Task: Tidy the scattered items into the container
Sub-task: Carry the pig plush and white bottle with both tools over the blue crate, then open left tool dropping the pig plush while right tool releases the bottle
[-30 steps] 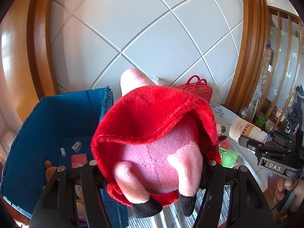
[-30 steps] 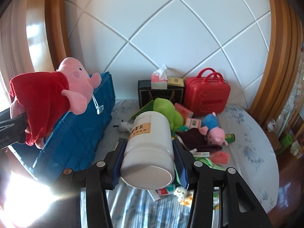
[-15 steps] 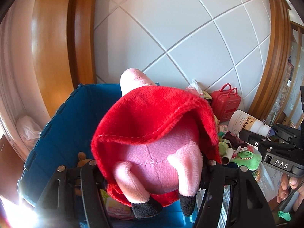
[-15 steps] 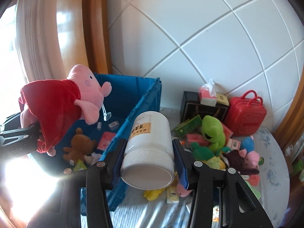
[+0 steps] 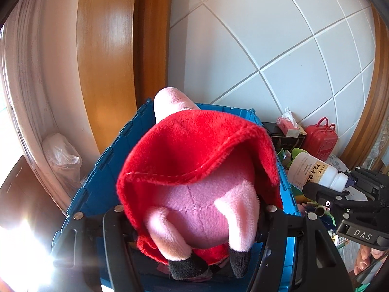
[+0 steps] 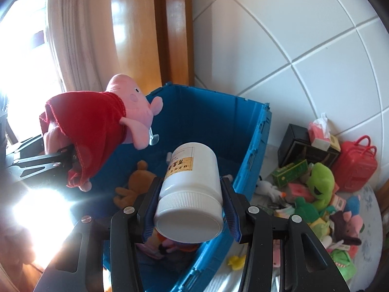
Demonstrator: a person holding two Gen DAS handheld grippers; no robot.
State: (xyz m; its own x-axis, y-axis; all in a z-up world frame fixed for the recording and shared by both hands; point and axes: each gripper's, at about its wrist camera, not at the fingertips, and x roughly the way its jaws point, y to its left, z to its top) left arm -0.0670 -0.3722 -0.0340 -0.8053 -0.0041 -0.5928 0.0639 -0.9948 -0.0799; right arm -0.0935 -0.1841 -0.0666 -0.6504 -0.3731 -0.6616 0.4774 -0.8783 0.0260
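Carrying two items at once to save a trip. Left gripper jaws clamped on the pig plush at its rump, head pointing out over the blue crate so it should fall inside on release. Right gripper jaws clamped across the white pill bottle, cap toward us, hanging over the crate's near rim. We judge both ready to drop. Brown bear already lies inside. Frog plush and red toy suitcase remain on the bed outside, beside the crate.
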